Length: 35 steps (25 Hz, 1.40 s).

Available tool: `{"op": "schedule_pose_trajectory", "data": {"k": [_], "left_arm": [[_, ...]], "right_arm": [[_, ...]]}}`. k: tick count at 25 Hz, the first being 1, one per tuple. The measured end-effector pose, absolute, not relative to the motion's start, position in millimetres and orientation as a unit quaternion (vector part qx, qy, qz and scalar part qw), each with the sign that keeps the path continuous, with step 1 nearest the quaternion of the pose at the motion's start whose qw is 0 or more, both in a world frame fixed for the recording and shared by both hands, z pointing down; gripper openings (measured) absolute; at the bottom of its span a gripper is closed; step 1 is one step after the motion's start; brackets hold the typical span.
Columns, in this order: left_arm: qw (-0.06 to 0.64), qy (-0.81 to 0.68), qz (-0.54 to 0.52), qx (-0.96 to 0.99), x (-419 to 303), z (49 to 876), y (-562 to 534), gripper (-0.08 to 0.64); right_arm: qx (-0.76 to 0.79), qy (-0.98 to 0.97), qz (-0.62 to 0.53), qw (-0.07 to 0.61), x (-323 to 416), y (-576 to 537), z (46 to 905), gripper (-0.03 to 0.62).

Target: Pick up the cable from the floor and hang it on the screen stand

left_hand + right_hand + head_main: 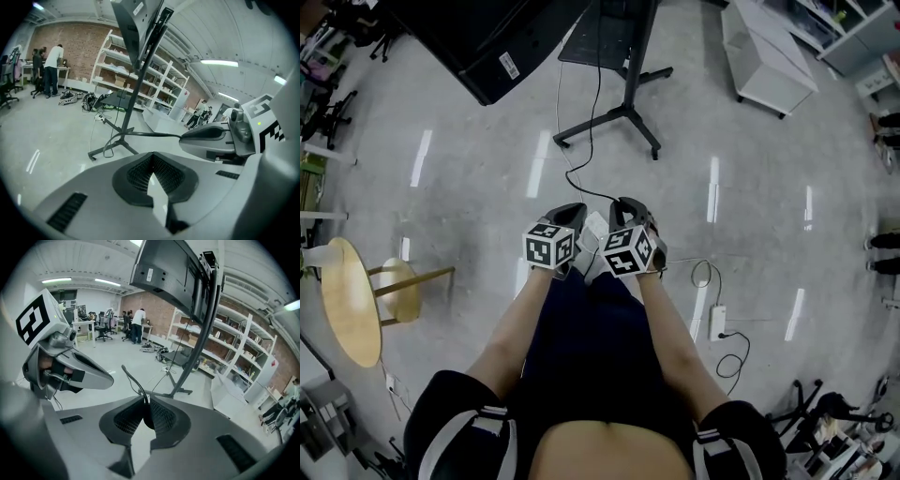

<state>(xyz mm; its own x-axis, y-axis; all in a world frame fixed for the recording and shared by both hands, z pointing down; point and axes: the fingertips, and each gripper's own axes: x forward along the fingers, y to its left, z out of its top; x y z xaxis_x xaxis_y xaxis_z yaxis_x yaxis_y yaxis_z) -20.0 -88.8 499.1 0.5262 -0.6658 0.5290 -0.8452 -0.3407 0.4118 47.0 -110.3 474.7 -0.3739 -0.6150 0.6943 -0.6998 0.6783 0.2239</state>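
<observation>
A thin black cable [573, 178] runs down from the screen stand [624, 111] across the floor and up to my right gripper [627, 208]. In the right gripper view, the right gripper [144, 409] is shut on the cable [131, 378], which rises out of the pads in a curve. My left gripper [567, 214] is just left of the right one and almost touching it; its jaws [152, 161] are shut with nothing between them. From the left gripper view the cable [140, 134] leaves the right gripper's tip [187, 136] and loops toward the stand's base [119, 140]. The screen [487, 42] hangs tilted on the stand.
A white power strip [717, 322] with a looped cord lies on the floor at my right. A white cabinet [765, 54] stands far right. A round wooden table [352, 302] and stool [400, 287] sit at left. Shelving [234, 357] and people [137, 324] are in the background.
</observation>
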Motion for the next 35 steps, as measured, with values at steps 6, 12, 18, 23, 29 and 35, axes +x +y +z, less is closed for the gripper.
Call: {"op": "schedule_pose_trajectory", "data": {"k": [6, 12, 18, 23, 29, 35], "left_arm": [[0.270, -0.453, 0.125, 0.840, 1.5, 456.7, -98.7, 0.006], [0.248, -0.453, 0.096, 0.851, 21.4, 419.5, -98.3, 0.006], [0.220, -0.447, 0.082, 0.863, 31.0, 380.1, -102.0, 0.006], [0.211, -0.437, 0.070, 0.872, 35.8, 357.8, -106.0, 0.006], [0.195, -0.421, 0.060, 0.884, 43.1, 334.5, -113.0, 0.006], [0.180, -0.442, 0.065, 0.876, 38.3, 310.6, -126.5, 0.006]], "right_arm": [[0.446, -0.821, 0.008, 0.357, 59.7, -119.9, 431.7, 0.057], [0.481, -0.806, -0.086, 0.333, 78.4, -138.1, 375.7, 0.057], [0.498, -0.816, -0.098, 0.278, 77.9, -142.5, 319.8, 0.057], [0.499, -0.825, -0.090, 0.248, 78.7, -143.7, 293.6, 0.057], [0.498, -0.830, -0.092, 0.234, 88.1, -156.4, 264.0, 0.057], [0.501, -0.830, -0.113, 0.218, 93.8, -176.2, 229.3, 0.057]]}}
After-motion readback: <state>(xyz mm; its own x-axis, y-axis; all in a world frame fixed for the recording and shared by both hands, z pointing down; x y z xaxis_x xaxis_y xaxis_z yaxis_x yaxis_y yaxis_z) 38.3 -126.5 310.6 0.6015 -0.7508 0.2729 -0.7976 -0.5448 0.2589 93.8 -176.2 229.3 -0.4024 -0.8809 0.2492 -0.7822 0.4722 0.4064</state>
